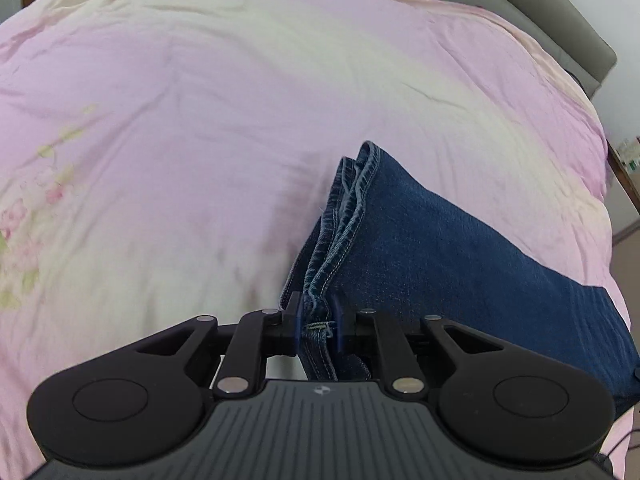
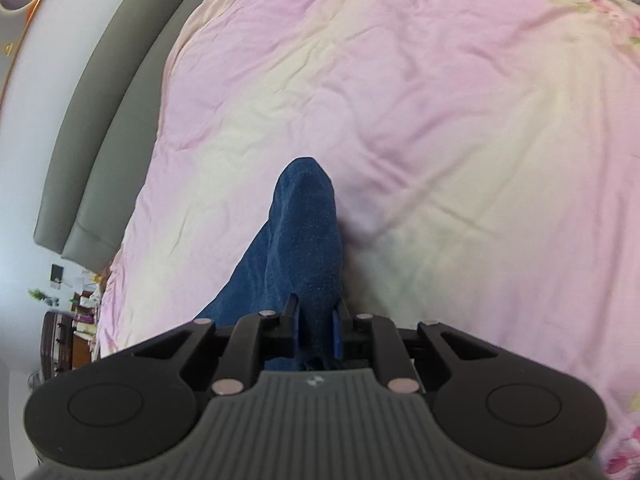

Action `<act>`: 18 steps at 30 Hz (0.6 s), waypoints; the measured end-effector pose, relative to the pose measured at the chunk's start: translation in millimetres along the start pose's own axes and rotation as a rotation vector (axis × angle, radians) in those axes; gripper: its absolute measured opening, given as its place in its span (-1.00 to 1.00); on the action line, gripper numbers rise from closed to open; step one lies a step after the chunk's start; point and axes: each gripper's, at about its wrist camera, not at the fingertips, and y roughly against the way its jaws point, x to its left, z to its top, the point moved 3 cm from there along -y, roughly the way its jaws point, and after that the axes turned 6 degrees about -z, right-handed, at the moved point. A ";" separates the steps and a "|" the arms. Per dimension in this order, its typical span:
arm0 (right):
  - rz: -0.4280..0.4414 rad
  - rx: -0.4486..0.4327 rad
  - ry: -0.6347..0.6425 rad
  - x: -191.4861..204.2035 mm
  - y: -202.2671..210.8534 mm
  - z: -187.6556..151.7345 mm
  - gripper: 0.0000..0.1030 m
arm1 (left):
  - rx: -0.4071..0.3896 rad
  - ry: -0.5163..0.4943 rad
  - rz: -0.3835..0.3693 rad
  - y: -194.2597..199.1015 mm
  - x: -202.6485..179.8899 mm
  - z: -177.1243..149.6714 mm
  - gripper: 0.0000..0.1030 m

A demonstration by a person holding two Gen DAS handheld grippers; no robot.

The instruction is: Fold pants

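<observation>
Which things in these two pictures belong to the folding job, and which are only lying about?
Belong to the job:
- blue jeans, lifted at both ends
- left gripper, shut on a stitched edge
- right gripper, shut on plain denim
- pink quilt, the surface under them

Only lying about:
- grey headboard
- cluttered shelf beside the bed

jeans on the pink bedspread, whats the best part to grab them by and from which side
Probably the stitched hem edge, from above and end-on. The jeans are thick there, with stacked layers and seams that give firm purchase. The left gripper already clamps the hem this way; the right gripper pinches a plain denim fold, above the bedspread.
</observation>
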 end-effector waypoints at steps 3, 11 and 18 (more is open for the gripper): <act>-0.072 -0.014 -0.033 -41.1 3.1 3.0 -0.80 | 0.017 -0.088 0.040 -11.9 -14.4 -9.6 -0.68; -0.169 0.057 -0.034 -83.0 -41.6 -9.8 -0.40 | 0.102 -0.080 0.115 -23.9 -6.0 0.1 -0.23; -0.203 0.054 0.157 -66.3 -11.8 4.5 -0.06 | 0.012 -0.322 0.073 28.1 -66.2 15.7 -0.22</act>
